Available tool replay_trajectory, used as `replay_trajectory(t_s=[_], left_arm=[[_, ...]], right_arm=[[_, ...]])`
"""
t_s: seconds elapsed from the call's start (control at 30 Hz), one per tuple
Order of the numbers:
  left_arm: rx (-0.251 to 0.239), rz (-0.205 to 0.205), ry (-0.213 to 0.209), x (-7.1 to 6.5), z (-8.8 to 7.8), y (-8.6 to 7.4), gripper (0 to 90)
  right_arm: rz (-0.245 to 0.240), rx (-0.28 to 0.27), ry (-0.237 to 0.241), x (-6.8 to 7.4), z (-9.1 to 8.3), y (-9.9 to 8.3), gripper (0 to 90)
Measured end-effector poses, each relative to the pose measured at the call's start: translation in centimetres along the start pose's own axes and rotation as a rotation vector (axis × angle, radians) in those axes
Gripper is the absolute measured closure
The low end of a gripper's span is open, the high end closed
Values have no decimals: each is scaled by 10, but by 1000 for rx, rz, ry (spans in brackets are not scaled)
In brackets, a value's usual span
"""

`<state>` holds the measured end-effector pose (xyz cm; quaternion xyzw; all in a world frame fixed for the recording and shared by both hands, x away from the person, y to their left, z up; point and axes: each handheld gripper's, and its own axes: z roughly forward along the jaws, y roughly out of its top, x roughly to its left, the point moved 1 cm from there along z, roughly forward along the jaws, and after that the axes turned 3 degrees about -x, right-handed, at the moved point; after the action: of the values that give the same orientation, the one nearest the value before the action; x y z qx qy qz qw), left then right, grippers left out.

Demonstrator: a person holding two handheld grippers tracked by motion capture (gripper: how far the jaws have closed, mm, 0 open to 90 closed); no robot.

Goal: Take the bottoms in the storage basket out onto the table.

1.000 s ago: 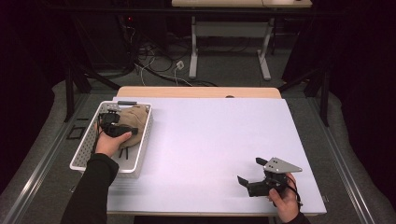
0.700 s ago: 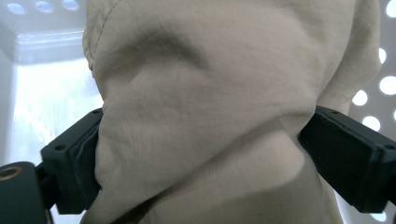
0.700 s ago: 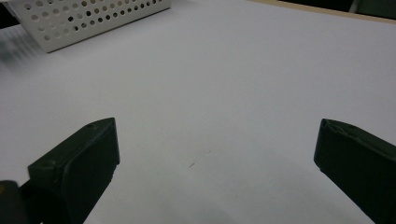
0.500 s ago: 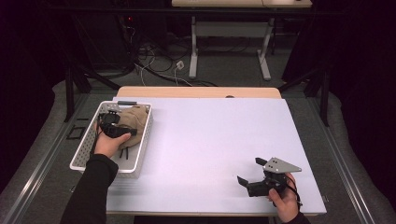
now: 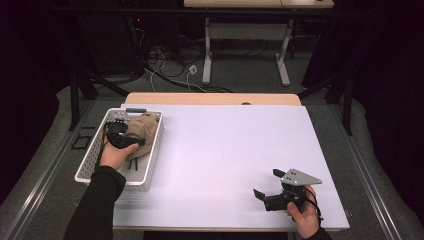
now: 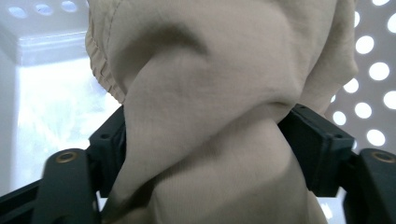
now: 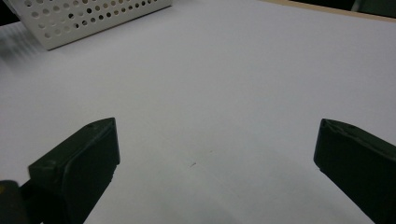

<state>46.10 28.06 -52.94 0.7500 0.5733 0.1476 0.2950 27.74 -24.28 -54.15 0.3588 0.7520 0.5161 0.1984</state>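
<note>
A crumpled tan cloth [image 5: 146, 126] lies in the white perforated basket [image 5: 96, 159] at the table's left edge. My left gripper [image 5: 129, 137] reaches down into the basket. In the left gripper view its jaws have just been closing, and the cloth [image 6: 224, 70] is bunched and pinched between the pads [image 6: 109, 140]. My right gripper [image 5: 266, 183] rests low over the white table [image 5: 225, 145] near the front right corner. In the right gripper view, my right gripper [image 7: 215, 140] holds its jaws wide apart with only bare table between them.
The basket's corner [image 7: 93, 21] sits far off at the upper left of the right gripper view. A wide stretch of white tabletop lies between the two hands. Desk legs and cables [image 5: 170, 65] stand on the floor beyond the table's far edge.
</note>
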Motion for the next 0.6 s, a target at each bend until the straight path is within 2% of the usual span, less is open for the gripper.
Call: replay_trajectory(t_s=[0.1,0.6], left_arm=[[-1,-7,-1,0,-2,0,330],[-14,-37,5,0,-7,0,443]], right_arm=[[-1,0,-1,0,0,0,0],[2,4,-5,0,0,0,0]])
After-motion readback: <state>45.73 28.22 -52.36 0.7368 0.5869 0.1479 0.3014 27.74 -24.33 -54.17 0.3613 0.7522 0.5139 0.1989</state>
